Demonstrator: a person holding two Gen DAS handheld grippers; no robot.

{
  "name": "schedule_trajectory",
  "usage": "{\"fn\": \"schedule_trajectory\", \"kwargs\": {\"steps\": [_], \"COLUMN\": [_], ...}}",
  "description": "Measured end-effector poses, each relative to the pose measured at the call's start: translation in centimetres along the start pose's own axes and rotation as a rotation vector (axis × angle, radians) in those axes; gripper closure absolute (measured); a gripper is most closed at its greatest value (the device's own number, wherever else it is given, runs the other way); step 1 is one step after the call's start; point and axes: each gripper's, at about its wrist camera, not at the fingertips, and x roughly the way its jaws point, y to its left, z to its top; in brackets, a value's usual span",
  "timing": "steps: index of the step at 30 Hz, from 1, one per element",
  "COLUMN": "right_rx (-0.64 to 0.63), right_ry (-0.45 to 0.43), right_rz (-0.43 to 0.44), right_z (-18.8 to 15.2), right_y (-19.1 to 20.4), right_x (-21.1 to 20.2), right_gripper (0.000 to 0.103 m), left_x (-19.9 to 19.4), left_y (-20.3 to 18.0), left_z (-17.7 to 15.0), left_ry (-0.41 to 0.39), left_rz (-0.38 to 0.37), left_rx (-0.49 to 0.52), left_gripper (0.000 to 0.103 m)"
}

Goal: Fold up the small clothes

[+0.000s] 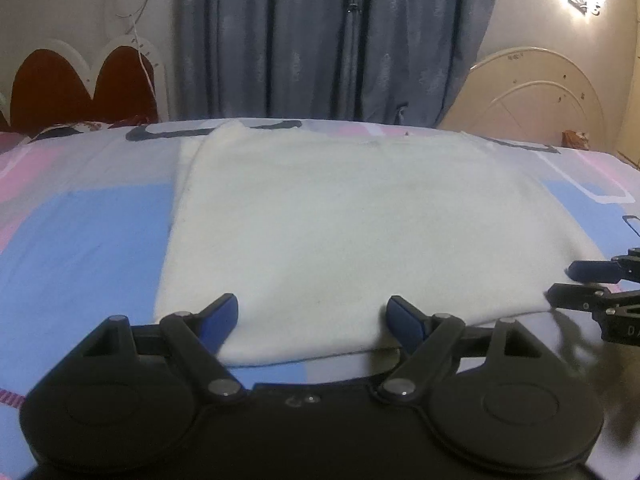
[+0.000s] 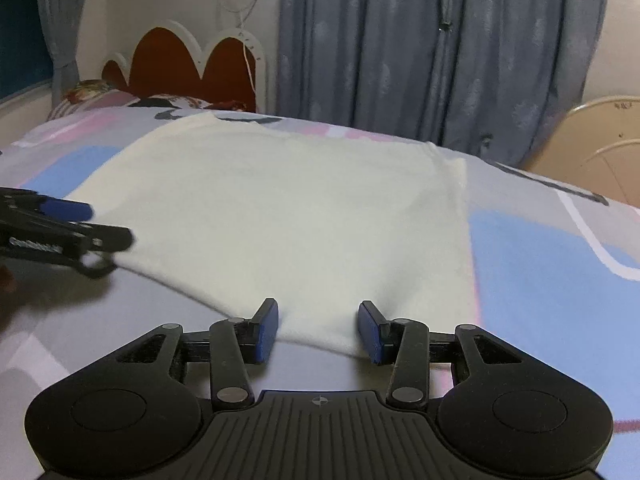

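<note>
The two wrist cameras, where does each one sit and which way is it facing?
Left wrist: sits on the left gripper, looking forward and down over the white cloth on the bed toward the curtain; right gripper shows at the right edge.
Right wrist: sits on the right gripper, same direction; left gripper shows at the left edge.
Shared: cloth, bed, curtain, red headboard.

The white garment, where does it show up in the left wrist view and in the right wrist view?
Left wrist view: the white garment fills the middle, its near hem between the open left claw.
Right wrist view: it lies centre-left, near corner between the right claw.
Shared landmark: the red scalloped headboard.
</note>
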Motion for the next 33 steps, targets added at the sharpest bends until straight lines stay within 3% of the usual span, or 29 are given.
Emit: {"fn": "schedule_trajectory", "kwargs": {"steps": [4, 8, 11, 14, 18, 20, 22, 24, 27, 31, 33], "right_rx": [0.026, 0.087, 0.117, 0.131, 0.096, 0.072, 0.062, 0.077, 0.146, 0.153, 0.157], "right_ry": [-0.033, 0.022, 0.034, -0.005, -0.003, 0.025, 0.043, 0.037, 0.05, 0.057, 0.006], "right_rz": [-0.04, -0.142, -0.134, -0.105, -0.024, -0.011, -0.019, -0.075, -0.173, -0.168, -0.146], "right_z": [0.7, -0.5, -0.4, 1.5, 3.0, 2.8, 2.2, 1.9, 0.8, 1.3, 1.9], "right_y": [0.8, -2.0, -3.0, -1.6, 2.3, 3.5, 3.4, 1.7, -2.3, -2.6, -1.9], "right_x": [-1.9, -1.7, -2.4, -3.0, -1.9, -0.7, -0.3, -1.2, -2.4, -2.5, -3.5], "right_gripper": [0.06, 0.06, 0.06, 0.08, 0.081, 0.081, 0.08, 0.081, 0.081, 0.08, 0.081], "left_x": [0.0, -0.3, -1.0, -1.7, -0.2, 1.1, 0.4, -0.2, -1.0, -1.1, -1.7], "left_y": [0.2, 2.0, 1.6, -0.4, -4.2, -4.7, -3.3, -1.2, 1.6, 0.5, 0.4], "left_z": [0.3, -0.5, -0.2, 0.8, 1.3, 0.8, 0.4, -0.3, -1.4, -0.9, -1.2], "left_ry": [0.006, 0.01, 0.013, -0.032, -0.004, 0.054, 0.035, 0.034, 0.017, 0.027, 0.013], "left_rz": [0.025, 0.03, 0.043, -0.002, -0.05, -0.023, -0.007, 0.057, 0.042, 0.066, 0.059], "left_rx": [-0.018, -0.03, -0.015, -0.041, -0.01, 0.01, -0.004, -0.003, -0.044, -0.053, -0.07], "left_gripper": [0.023, 0.021, 0.024, 0.02, 0.02, 0.019, 0.019, 0.018, 0.018, 0.022, 0.022]}}
